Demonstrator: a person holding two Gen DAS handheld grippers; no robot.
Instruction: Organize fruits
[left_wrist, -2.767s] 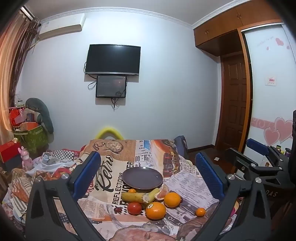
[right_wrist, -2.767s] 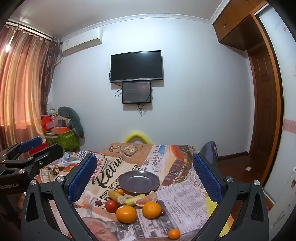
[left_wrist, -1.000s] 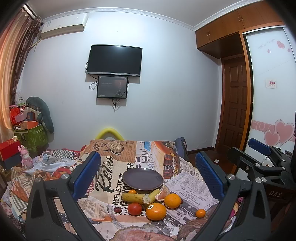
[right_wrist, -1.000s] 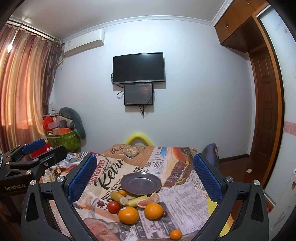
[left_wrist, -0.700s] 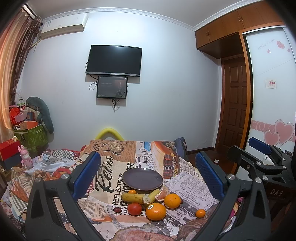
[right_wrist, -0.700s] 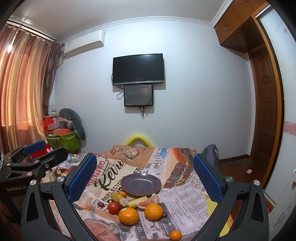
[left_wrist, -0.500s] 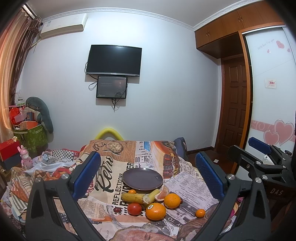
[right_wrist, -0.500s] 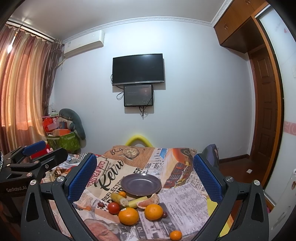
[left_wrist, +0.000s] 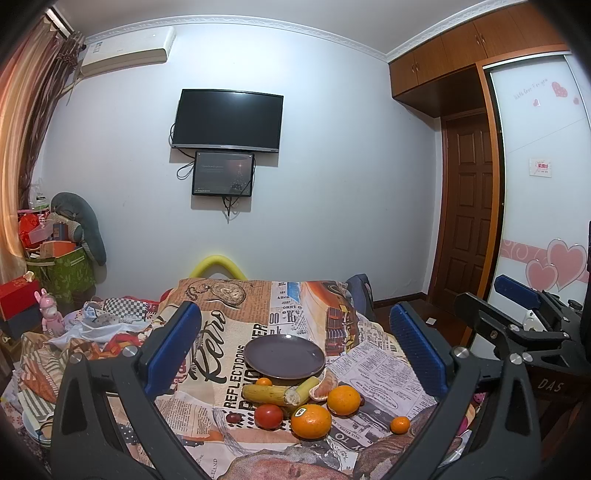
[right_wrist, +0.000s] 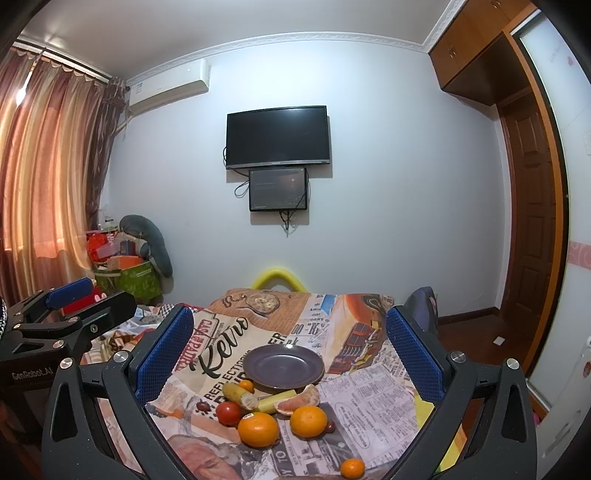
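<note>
Left gripper (left_wrist: 295, 343): jaws spread wide, holding nothing, hovering well back from the fruit.
Right gripper (right_wrist: 290, 341): same deal, wide and empty, lined up on the plate (right_wrist: 283, 365).
Where the fruit is: all of it sits on the printed cloth (left_wrist: 229, 325) just in front of the bare plate. There's a stickered orange (left_wrist: 311, 421), a second orange (left_wrist: 343, 400), a tomato (left_wrist: 269, 416), a banana (left_wrist: 271, 394), a peeled citrus piece (left_wrist: 322, 386), and a small mandarin (left_wrist: 400, 424) off to the side.
Step in hand: looks like picking the first fruit, nothing's on the plate yet.
How I'd do it: go for the near, round stuff first. Come down over the stickered orange, close gently across its widest part so it doesn't roll into the tomato, then set it toward the plate's back edge.
Readable text: "Retro" and "REFLECTIONS" on the cloth, "GenRobot.AI" on the gripper body in the right view, "DAS" in the left view. Sticker on the orange is too small to read.
</note>
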